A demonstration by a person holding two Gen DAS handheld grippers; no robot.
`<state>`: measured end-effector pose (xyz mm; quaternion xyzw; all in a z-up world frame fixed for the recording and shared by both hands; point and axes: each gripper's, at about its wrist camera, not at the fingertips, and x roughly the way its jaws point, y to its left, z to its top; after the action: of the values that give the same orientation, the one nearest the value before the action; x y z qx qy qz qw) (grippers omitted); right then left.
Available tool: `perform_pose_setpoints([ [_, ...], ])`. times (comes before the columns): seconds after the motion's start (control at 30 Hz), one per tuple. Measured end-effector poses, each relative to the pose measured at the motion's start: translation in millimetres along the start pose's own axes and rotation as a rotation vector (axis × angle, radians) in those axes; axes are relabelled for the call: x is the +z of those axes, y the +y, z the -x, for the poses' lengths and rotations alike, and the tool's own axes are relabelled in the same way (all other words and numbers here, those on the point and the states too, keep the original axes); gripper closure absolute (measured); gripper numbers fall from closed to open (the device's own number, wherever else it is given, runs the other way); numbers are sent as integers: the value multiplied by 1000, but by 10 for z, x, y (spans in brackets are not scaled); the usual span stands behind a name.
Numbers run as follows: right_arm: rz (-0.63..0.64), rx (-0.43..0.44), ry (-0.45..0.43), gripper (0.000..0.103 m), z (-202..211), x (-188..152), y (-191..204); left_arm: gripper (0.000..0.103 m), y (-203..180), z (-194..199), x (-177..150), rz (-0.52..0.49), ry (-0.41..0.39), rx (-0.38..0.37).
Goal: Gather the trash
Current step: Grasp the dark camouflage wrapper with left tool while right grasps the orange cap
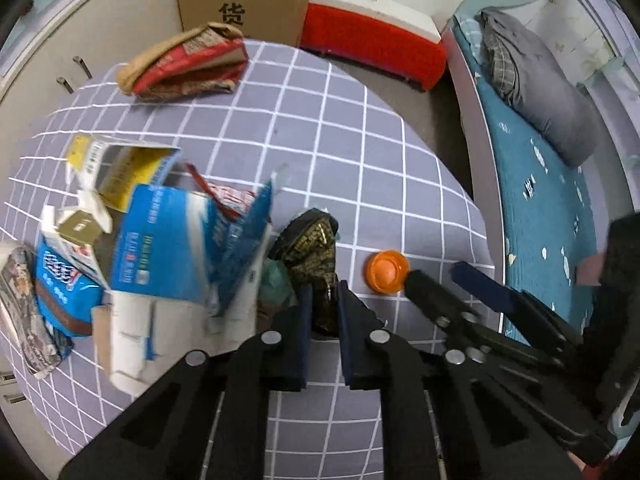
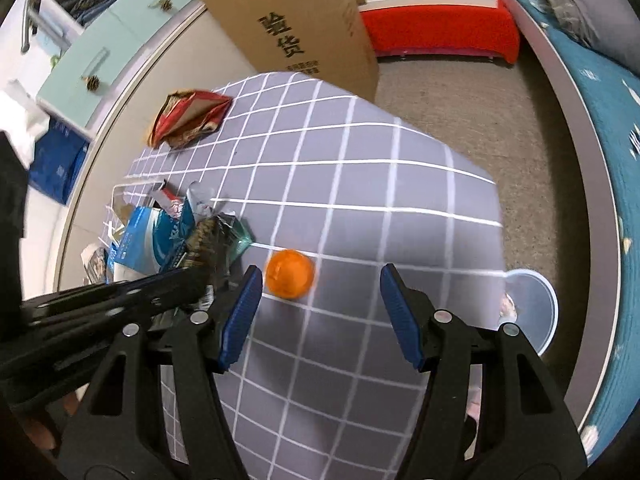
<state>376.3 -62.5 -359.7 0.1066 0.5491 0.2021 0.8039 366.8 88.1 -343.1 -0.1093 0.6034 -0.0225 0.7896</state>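
While the left gripper (image 1: 324,300) pinches a crumpled black-and-gold patterned wrapper (image 1: 316,252) at the right edge of the trash heap, its jaws stand nearly shut, with the wrapper's lower fold caught between the blue pads. That grip looks shallow, so the lift should go slowly and straight up, away from the torn blue-and-white cardboard box (image 1: 176,248) leaning just beside it; dragging sideways would likely tip that box and scatter the pile.

In the right wrist view, the right gripper (image 2: 320,308) hovers with its jaws about half open and nothing between them. A small round orange plastic cap (image 2: 290,274) sits on the grey white-checked cloth over the table (image 2: 400,184), just ahead of the left finger and off-centre in the gap. To take the cap cleanly, the gripper should shift towards it until it lies midway between the pads, then come down close to the cloth before closing, since a round, low thing will probably squirt out of a skewed pinch.

A crushed red-and-brown snack bag (image 2: 188,118) lies well apart at the far corner, untouched. A translucent plastic tub (image 2: 536,304) shows past the table's right edge; whether it is the bin, I cannot tell.
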Motion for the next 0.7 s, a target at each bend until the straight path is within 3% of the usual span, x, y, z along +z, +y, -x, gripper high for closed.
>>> perform_pose_setpoints([
  [0.27,121,-27,24,44,-193,27,226,93,165,128,-92,26,-32,-11],
  [0.47,210,-105,9,73,-197,-7,237,93,214,226,-186,31,-54,-10],
  [0.7,128,9,3,74,-73,5,-11,94,-50,194,-159,10,-59,2],
])
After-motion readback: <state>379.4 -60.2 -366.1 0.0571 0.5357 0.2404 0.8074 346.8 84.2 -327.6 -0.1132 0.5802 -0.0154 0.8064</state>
